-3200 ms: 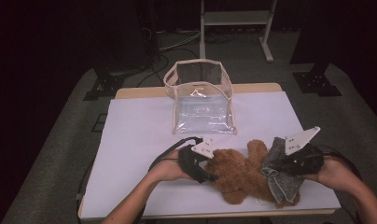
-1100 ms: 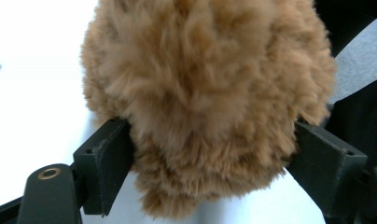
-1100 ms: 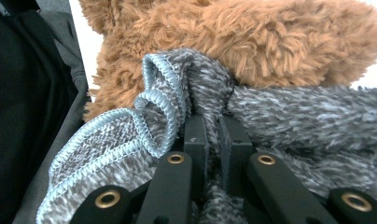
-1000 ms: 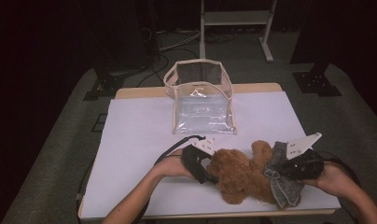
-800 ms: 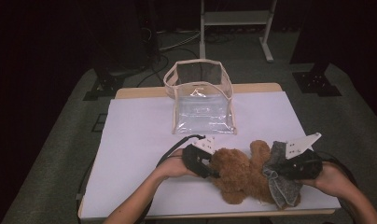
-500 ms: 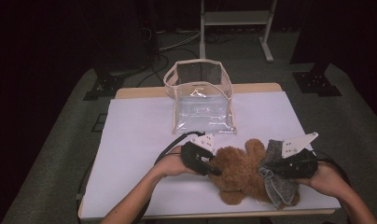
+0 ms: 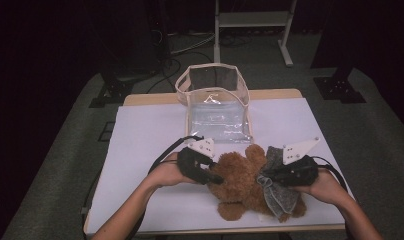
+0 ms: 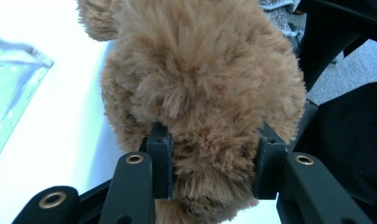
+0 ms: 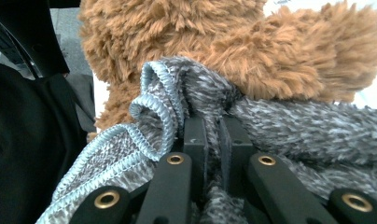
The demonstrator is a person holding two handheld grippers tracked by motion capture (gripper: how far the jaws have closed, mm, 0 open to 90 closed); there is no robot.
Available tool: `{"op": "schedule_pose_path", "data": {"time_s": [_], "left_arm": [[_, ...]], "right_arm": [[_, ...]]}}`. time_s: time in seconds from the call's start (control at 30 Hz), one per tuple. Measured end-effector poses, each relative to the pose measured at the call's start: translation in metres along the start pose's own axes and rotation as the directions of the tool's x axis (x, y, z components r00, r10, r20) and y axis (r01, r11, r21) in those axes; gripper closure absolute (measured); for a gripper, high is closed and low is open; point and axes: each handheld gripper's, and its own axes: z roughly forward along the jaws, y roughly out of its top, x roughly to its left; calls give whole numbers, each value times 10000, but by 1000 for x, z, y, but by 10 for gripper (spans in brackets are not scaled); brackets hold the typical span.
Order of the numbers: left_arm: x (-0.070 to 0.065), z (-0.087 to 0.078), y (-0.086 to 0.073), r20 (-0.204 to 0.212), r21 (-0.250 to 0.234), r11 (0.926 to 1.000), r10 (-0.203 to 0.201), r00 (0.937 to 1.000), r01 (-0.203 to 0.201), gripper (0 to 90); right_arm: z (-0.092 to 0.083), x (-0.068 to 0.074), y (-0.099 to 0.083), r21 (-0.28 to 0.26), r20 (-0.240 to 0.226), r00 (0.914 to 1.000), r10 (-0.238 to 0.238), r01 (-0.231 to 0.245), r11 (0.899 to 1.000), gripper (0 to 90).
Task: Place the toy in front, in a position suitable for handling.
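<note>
A brown plush teddy bear (image 7: 238, 172) lies near the table's front edge, with a grey knitted cloth (image 7: 281, 199) draped over its right side. My left gripper (image 7: 217, 179) comes in from the left; its jaws have just been closing, and they now press into the bear's fur (image 8: 200, 70) from both sides. In the left gripper view the left gripper (image 8: 212, 163) has a thick wad of plush squeezed between its pads. My right gripper (image 7: 264, 177) is shut on a fold of the grey cloth (image 9: 294, 126), its jaws nearly touching around the fabric, right gripper (image 9: 213, 135).
A clear plastic bag (image 7: 215, 100) with a beige rim stands open at the back middle of the white table (image 7: 140, 130). A metal stand and cables sit on the dark floor behind. The person's forearms enter from the bottom.
The left gripper closed on the bear and rose slightly. Both hands, the bear and the cloth shifted a little to the left.
</note>
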Motion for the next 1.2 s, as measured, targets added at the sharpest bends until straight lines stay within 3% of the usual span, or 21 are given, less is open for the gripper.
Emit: {"op": "schedule_pose_path", "data": {"time_s": [0.13, 0.23, 0.4, 0.53, 0.63, 0.73, 0.8, 0.9, 0.97, 1.1, 1.2], "left_arm": [[-4, 1, 6, -97, 13, 9997, 223, 9997, -223, 549], [-6, 3, 11, -137, -35, 9993, 368, 9992, -369, 447], [-13, 5, 32, -239, -188, 9973, 703, 9972, -708, 341], [-10, 5, 38, -357, 98, 9966, 820, 9960, -817, 291], [-6, 8, 34, -228, 24, 9979, 648, 9976, -647, 364], [-6, 10, 38, -331, -177, 9971, 738, 9967, -745, 450], [-7, 8, 43, -510, 0, 9958, 915, 9945, -916, 456], [-8, 8, 48, -602, 114, 9952, 977, 9934, -972, 451], [-9, 13, 52, -619, 253, 9931, 1159, 9913, -1145, 448], [-11, 18, 59, -582, 143, 9914, 1304, 9898, -1297, 449], [-11, 21, 61, -627, 315, 9904, 1364, 9887, -1346, 447]], "right_arm": [[-2, 1, 2, 649, 274, 9982, -539, 520, 9965, 828], [-11, 0, -12, 1150, 484, 9979, -436, 378, 9926, 833], [-28, -1, -42, 1126, 596, 9982, 12, -79, 9936, 838], [-35, -2, -57, 1193, 891, 9950, 452, -557, 9913, 838], [-33, -2, -60, 985, 923, 9945, 492, -583, 9934, 837], [-34, 0, -55, 1165, 996, 9941, 435, -550, 9917, 834], [-43, 2, -49, 1063, 1019, 9942, 339, -447, 9933, 833], [-68, 4, -34, 136, 969, 9949, 265, -279, 9995, 832], [-79, 9, -17, -258, 922, 9957, -48, 72, 9996, 831], [-69, 10, 17, 264, 872, 9920, -916, 896, 9956, 829], [-53, 5, 18, 981, 860, 9912, -1002, 916, 9909, 830]]}}
